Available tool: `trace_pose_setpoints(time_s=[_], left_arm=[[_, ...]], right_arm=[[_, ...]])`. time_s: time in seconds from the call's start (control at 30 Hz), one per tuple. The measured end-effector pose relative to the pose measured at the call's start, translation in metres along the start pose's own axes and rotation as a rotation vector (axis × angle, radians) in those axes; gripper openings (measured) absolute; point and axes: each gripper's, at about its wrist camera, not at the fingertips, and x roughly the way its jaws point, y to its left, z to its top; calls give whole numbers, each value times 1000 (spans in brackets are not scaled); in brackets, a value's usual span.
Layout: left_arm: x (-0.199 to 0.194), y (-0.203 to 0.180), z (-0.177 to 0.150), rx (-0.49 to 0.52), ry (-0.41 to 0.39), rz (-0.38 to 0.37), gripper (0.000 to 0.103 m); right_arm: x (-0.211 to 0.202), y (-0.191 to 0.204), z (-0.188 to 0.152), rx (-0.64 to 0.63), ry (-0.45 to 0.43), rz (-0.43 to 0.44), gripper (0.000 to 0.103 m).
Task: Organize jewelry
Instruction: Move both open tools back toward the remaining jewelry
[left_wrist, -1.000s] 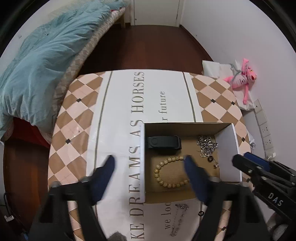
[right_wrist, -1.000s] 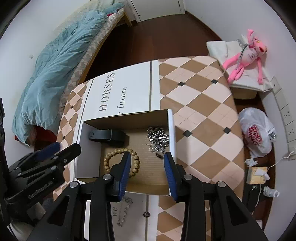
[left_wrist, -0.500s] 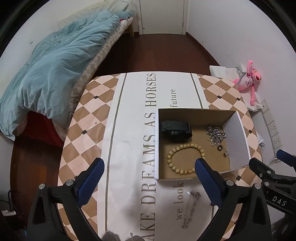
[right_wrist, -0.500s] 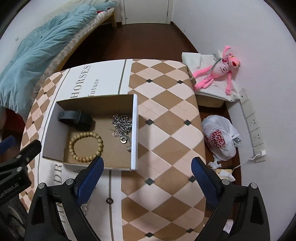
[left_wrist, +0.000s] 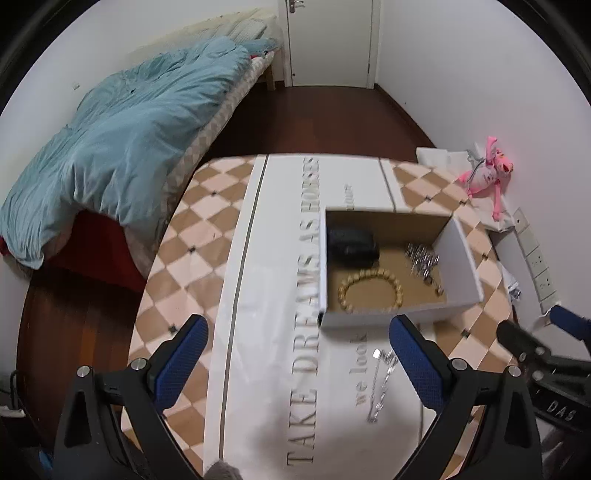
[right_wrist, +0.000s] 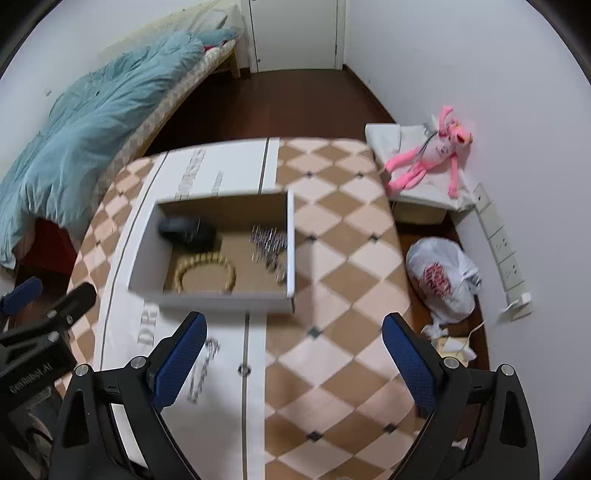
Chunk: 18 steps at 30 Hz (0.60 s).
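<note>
An open white cardboard box (left_wrist: 461, 254) (right_wrist: 147, 254) stands on the table. It holds a wooden bead bracelet (left_wrist: 369, 291) (right_wrist: 205, 271), a black watch (left_wrist: 351, 242) (right_wrist: 188, 230) and a silver chain pile (left_wrist: 423, 258) (right_wrist: 269, 242). A silver chain (left_wrist: 382, 384) (right_wrist: 203, 369) and a small ring (right_wrist: 244, 369) lie on the table in front of the box. My left gripper (left_wrist: 299, 369) is open and empty, above the near table edge. My right gripper (right_wrist: 291, 365) is open and empty, to the right of it.
The table has a checkered cloth (right_wrist: 332, 280) with a white lettered band (left_wrist: 273, 295). A bed with a blue duvet (left_wrist: 122, 140) is at the left. A pink plush toy (right_wrist: 432, 151) and a plastic bag (right_wrist: 441, 280) are on the floor at the right.
Both grippers pulled back and up from the box. The right gripper opened wide from a narrow gap. The chain and ring in front of the box came into view.
</note>
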Motion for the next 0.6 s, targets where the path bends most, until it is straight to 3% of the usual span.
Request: trace_pose_setpoints(time_s=[0.17, 0.33, 0.43, 0.6], left_arm=[[35, 5, -40, 7, 104, 39, 100], [67, 13, -70, 13, 180, 96, 100], [74, 19, -83, 16, 205, 116, 100], [76, 28, -92, 15, 211, 139, 100]], right_arm=[[42, 10, -39, -16, 63, 31, 97], [78, 20, -66, -19, 66, 46, 96], [88, 27, -74, -22, 49, 44, 79], [90, 40, -77, -42, -36, 4, 69]])
